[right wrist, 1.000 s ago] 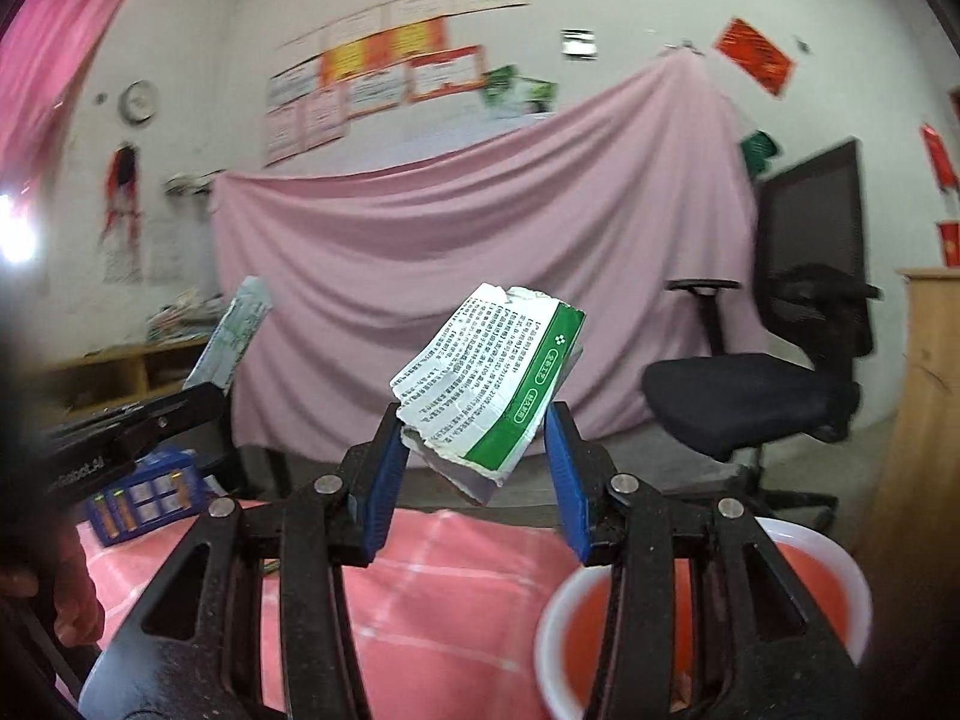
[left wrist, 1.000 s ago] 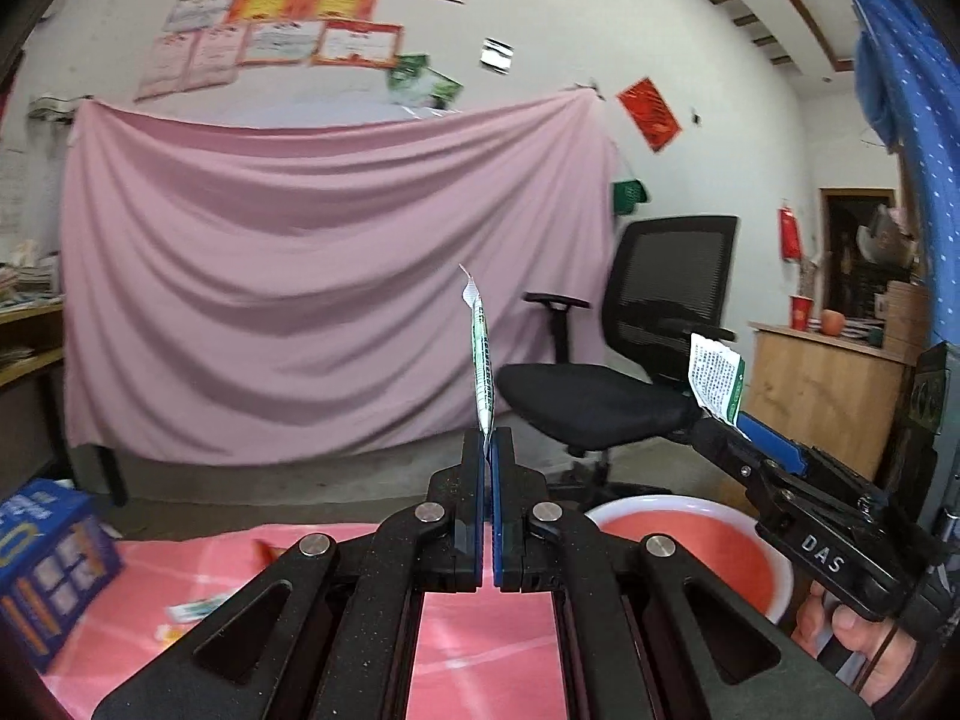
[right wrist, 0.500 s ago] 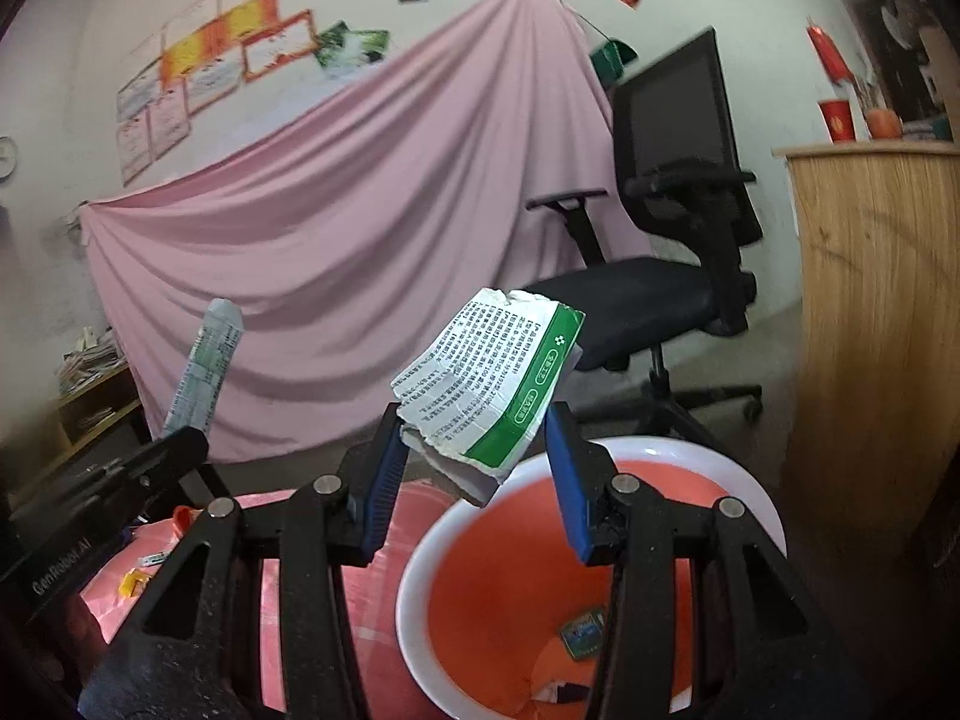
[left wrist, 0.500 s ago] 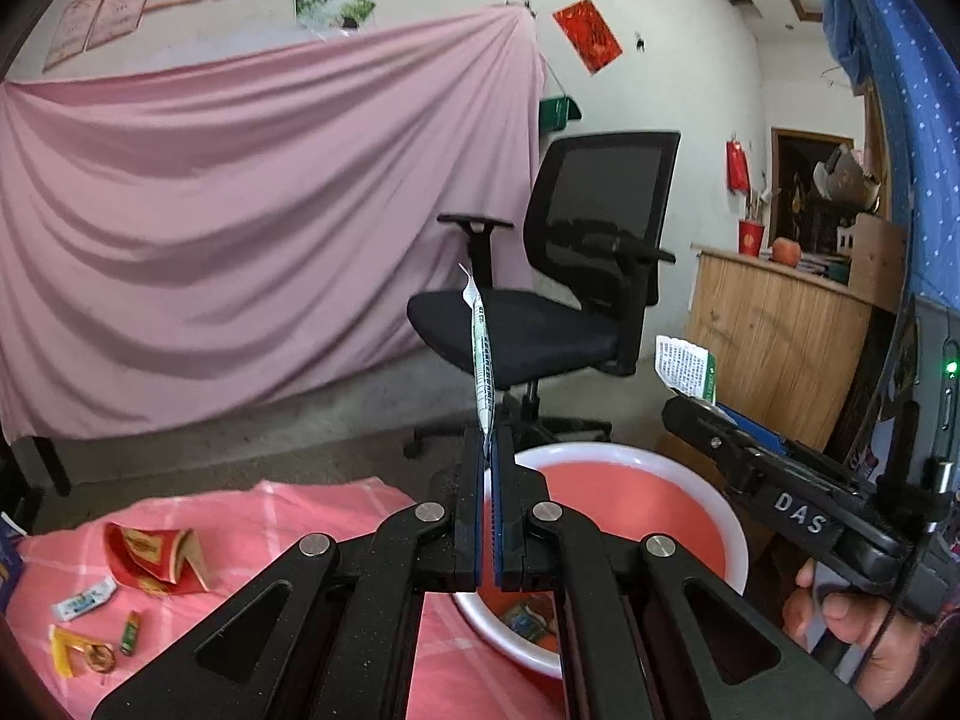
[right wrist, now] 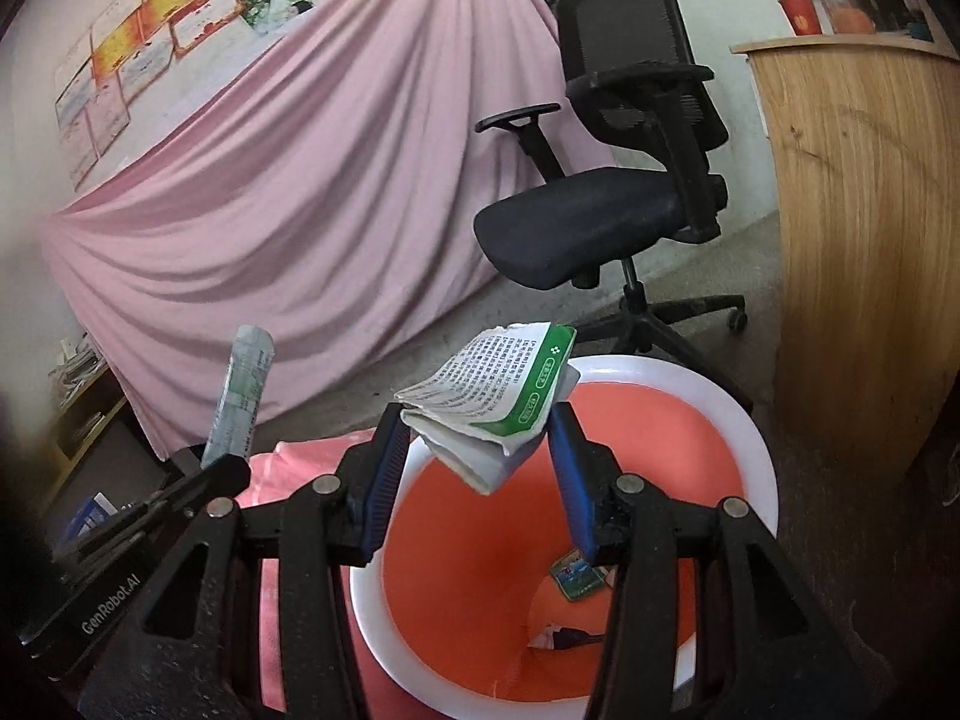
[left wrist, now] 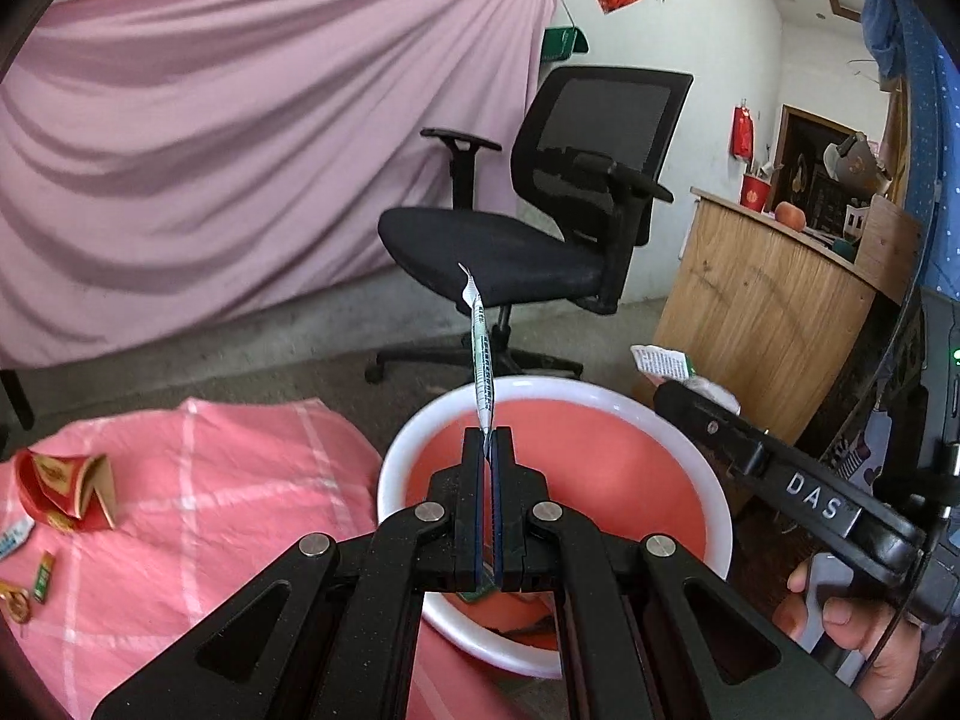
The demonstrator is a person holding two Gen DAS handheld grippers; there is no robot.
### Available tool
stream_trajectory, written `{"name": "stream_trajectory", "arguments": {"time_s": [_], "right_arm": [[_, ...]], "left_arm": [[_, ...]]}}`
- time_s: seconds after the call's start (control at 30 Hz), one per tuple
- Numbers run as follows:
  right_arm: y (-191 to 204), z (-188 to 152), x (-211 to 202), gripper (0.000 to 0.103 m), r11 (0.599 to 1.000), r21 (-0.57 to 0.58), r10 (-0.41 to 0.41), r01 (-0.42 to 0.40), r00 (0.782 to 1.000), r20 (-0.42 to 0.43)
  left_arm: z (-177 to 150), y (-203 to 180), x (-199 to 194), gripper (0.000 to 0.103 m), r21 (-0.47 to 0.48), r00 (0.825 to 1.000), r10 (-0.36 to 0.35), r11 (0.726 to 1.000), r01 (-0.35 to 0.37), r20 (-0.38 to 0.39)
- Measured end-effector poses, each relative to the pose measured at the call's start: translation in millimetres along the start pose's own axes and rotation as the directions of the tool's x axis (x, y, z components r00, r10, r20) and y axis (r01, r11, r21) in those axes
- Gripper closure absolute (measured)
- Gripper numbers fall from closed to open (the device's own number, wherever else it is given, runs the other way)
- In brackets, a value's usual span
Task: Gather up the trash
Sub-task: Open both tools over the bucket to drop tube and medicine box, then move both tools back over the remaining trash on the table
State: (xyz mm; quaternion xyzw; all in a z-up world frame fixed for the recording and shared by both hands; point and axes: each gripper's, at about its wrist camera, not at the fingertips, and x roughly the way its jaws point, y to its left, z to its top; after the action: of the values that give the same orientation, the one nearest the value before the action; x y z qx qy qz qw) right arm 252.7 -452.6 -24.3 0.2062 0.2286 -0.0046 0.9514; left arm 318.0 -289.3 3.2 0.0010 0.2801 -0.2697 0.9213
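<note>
My left gripper (left wrist: 487, 438) is shut on a thin green-and-white sachet (left wrist: 482, 360) that stands up edge-on over the near rim of the white basin with a red inside (left wrist: 708, 480). My right gripper (right wrist: 477, 420) hangs over the same basin (right wrist: 762, 450). Its blue pads still touch a torn white-and-green carton (right wrist: 498, 396), which lies tipped forward between them while the jaws are opening. A few scraps (right wrist: 576, 576) lie in the basin's bottom. From the left wrist the right gripper (left wrist: 666, 387) shows at the basin's right rim, with a hand on its grip.
On the pink checked cloth (left wrist: 210, 480) left of the basin lie a crumpled red packet (left wrist: 66, 489) and small wrappers (left wrist: 42, 567). Behind the basin stands a black office chair (left wrist: 540, 240). A wooden counter (left wrist: 750, 312) is on the right and a pink sheet hangs at the back.
Both grippers swung right and dipped from facing the pink sheet to over the basin. The carton has tipped from upright to nearly flat between the right pads.
</note>
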Motion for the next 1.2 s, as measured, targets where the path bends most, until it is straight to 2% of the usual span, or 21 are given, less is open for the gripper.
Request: {"name": "stream_trajectory", "arguments": {"time_s": [0.3, 0.6, 0.7, 0.77, 0.87, 0.9, 0.97, 1.0, 1.07, 1.13, 1.17, 1.2], "right_arm": [[-5.6, 0.3, 2.7, 0.032, 1.0, 0.02, -0.014, 0.015, 1.0, -0.014], [3.9, 3.9, -1.9, 0.023, 1.0, -0.017, -0.02, 0.02, 1.0, 0.021], [13.1, 5.2, -5.3, 0.018, 0.999, -0.044, -0.019, 0.021, 0.999, 0.046], [22.5, 6.0, -9.3, 0.014, 0.998, -0.066, -0.01, 0.015, 0.997, 0.077], [41.0, 6.9, -15.4, 0.003, 0.994, -0.109, 0.015, -0.002, 0.992, 0.122], [48.4, 6.1, -17.0, 0.0, 0.992, -0.125, 0.024, -0.006, 0.99, 0.139], [60.5, 4.7, -20.0, 0.0, 0.988, -0.155, 0.044, -0.018, 0.985, 0.165], [68.9, 3.5, -22.0, 0.0, 0.984, -0.174, 0.059, -0.027, 0.981, 0.184], [83.6, 1.3, -25.6, 0.0, 0.979, -0.201, 0.09, -0.045, 0.972, 0.219], [96.3, -0.6, -29.2, 0.0, 0.971, -0.228, 0.129, -0.072, 0.961, 0.246], [103.1, -2.0, -30.7, 0.0, 0.967, -0.241, 0.147, -0.083, 0.954, 0.261], [109.5, -3.6, -32.3, 0.0, 0.963, -0.253, 0.168, -0.098, 0.947, 0.273]], "left_arm": [[-0.2, 3.8, 12.9, 0.1, -0.032, 0.997, -0.019, 0.999, 0.016, -0.074], [0.2, 20.5, -7.3, 0.097, -0.059, 0.999, 0.036, 0.998, -0.037, -0.029], [2.5, 29.1, -20.2, 0.089, -0.075, 0.998, 0.065, 0.995, -0.065, 0.003], [3.8, 37.6, -35.3, 0.075, -0.091, 0.995, 0.089, 0.992, -0.085, 0.038], [3.9, 50.2, -59.0, 0.066, -0.115, 0.986, 0.144, 0.984, -0.134, 0.086], [3.3, 54.9, -67.3, 0.061, -0.125, 0.98, 0.174, 0.979, -0.161, 0.1], [1.5, 65.6, -86.8, 0.036, -0.15, 0.96, 0.243, 0.963, -0.222, 0.138], [-0.3, 71.4, -97.7, 0.029, -0.169, 0.946, 0.278, 0.953, -0.251, 0.167], [-5.3, 82.8, -120.7, 0.003, -0.208, 0.909, 0.349, 0.93, -0.304, 0.227], [-12.9, 92.9, -145.0, 0.002, -0.248, 0.86, 0.419, 0.901, -0.355, 0.292], [-17.0, 97.8, -155.1, 0.002, -0.259, 0.844, 0.437, 0.893, -0.367, 0.311], [-20.3, 103.0, -161.5, 0.001, -0.265, 0.835, 0.446, 0.889, -0.374, 0.32]]}}
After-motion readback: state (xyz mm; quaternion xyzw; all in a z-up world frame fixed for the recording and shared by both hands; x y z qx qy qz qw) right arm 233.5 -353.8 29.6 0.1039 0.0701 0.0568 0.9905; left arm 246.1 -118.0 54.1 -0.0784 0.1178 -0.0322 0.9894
